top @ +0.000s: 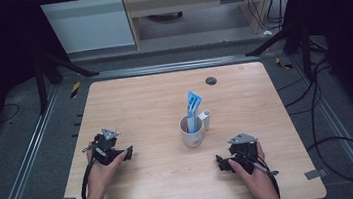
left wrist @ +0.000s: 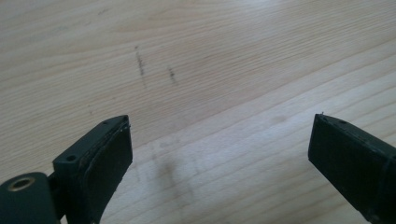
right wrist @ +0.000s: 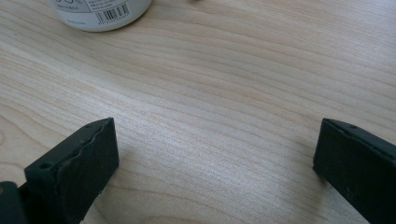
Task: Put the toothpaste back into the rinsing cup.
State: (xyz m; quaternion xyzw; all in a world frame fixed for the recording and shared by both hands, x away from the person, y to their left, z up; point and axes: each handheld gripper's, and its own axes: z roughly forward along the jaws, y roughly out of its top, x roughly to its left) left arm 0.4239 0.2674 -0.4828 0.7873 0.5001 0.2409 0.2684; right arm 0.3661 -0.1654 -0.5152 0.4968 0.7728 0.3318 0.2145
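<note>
- High view: I have both grippers resting low on the counter (top: 140, 103), the left gripper (top: 120, 155) at the near left and the right gripper (top: 226, 163) at the near right. Between them, a little farther off, stands the white mug (top: 191, 135) with a blue tube (top: 194, 108) leaning upright inside it; a small white piece (top: 207, 119) sits just beside its far-right side. I judge this as the start: nothing is gripped, and the reach to the mug is not yet begun.
- High view: a dark round grommet (top: 211, 80) sits far back, well apart from the work. Nothing lies between either gripper and the mug.
- Left gripper view: my fingers (left wrist: 100, 158) stand spread wide over bare wood with faint dark scuffs; nothing between them.
- Right gripper view: my fingers (right wrist: 81, 163) are likewise released and wide, and the mug's base (right wrist: 100, 14) with a barcode shows at the far left. I think the next move calls for swinging this gripper toward the mug while minding the tall tube.
</note>
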